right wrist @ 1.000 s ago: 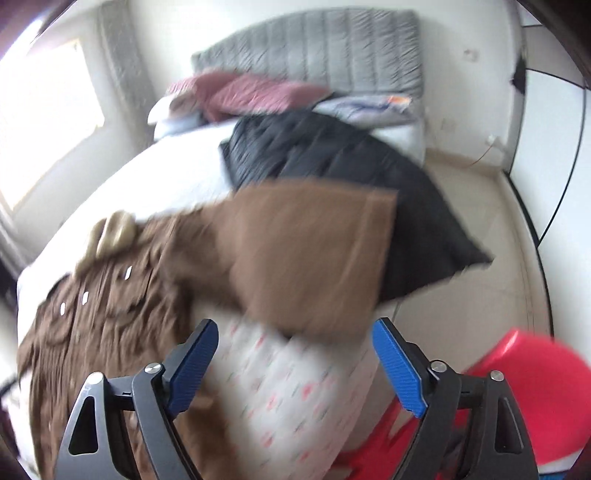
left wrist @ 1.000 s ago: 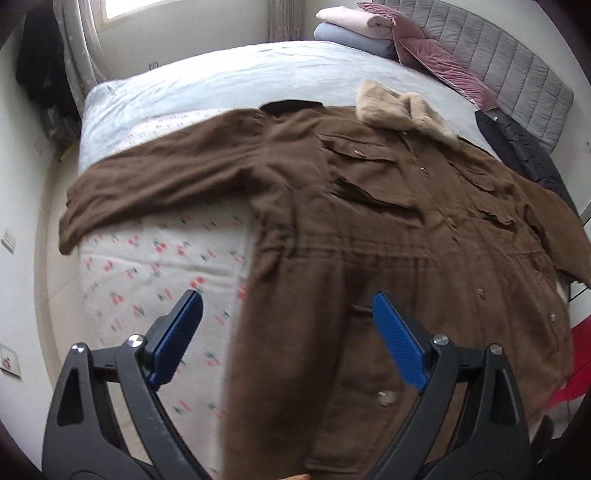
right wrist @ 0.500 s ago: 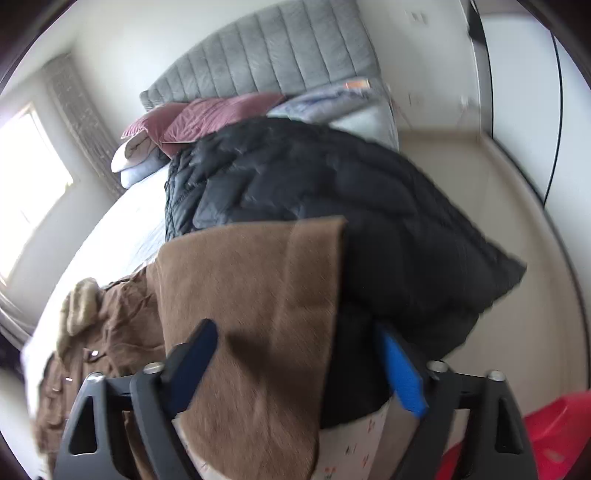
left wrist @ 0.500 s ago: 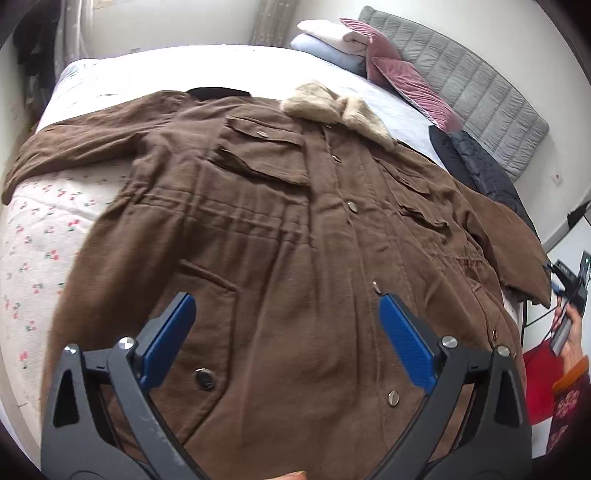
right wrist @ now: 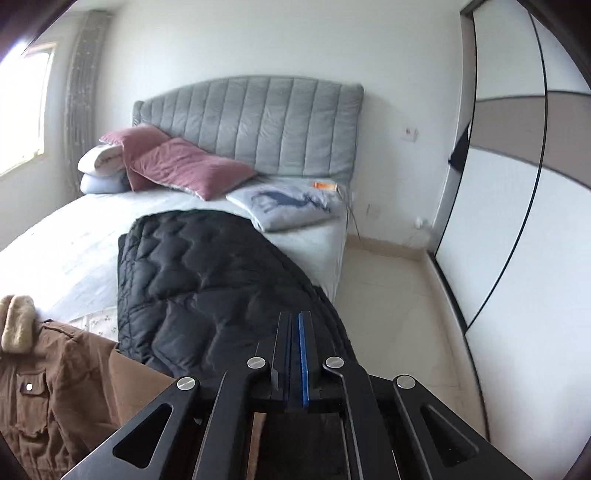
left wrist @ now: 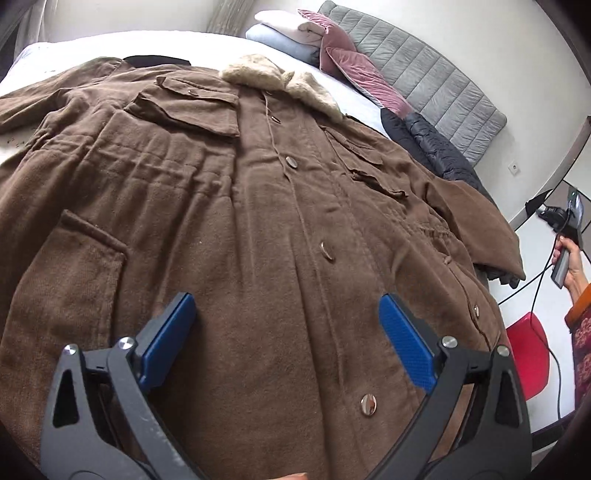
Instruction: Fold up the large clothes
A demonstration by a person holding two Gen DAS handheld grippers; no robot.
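Note:
A large brown coat (left wrist: pixel 258 206) with a beige fur collar (left wrist: pixel 273 74) lies spread flat on the bed, buttons up. My left gripper (left wrist: pixel 286 325) is open and empty, low over the coat's lower front. My right gripper (right wrist: pixel 295 325) is shut with nothing visible between its blue pads, pointing over a black quilted jacket (right wrist: pixel 207 280) towards the headboard. The coat's right shoulder and sleeve (right wrist: pixel 55 391) show at the lower left of the right wrist view. In the left wrist view, the right sleeve (left wrist: pixel 480 221) hangs over the bed's edge.
Pink pillows (right wrist: pixel 177 166), folded bedding (left wrist: pixel 288 33) and a grey cushion (right wrist: pixel 288 206) lie by the grey headboard (right wrist: pixel 258 122). A red chair (left wrist: pixel 528 358) stands beside the bed. A wardrobe (right wrist: pixel 517 206) lines the right wall.
My left gripper has moved right and lower over the coat's front. My right gripper has shut and swung up past the sleeve edge towards the headboard.

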